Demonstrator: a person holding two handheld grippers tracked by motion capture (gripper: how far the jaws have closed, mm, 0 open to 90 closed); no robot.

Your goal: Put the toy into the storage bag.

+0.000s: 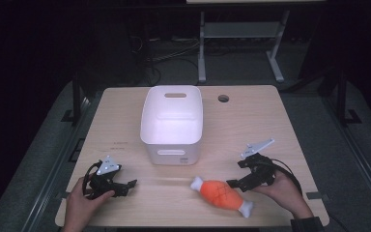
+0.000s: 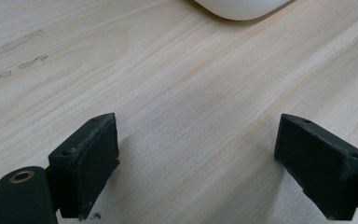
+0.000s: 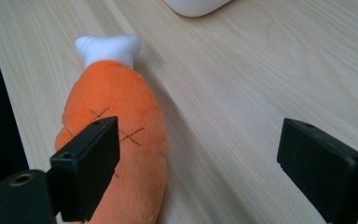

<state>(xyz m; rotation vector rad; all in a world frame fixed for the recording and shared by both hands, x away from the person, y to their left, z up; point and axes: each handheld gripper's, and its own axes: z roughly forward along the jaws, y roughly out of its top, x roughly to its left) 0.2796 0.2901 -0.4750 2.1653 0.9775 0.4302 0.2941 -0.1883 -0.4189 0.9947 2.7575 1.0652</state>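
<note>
Near the table's (image 1: 125, 121) front edge, the right gripper (image 1: 245, 173), jaws wide and empty, nears the plush drumstick (image 1: 221, 193); next, straddle and close; left gripper (image 1: 123, 188) gapes idle.

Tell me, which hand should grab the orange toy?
The right one, I think. The right gripper sits open right beside the toy, with one of its jaws already over the plush. The left gripper is open too, but far across the table with bare wood between its jaws.
</note>
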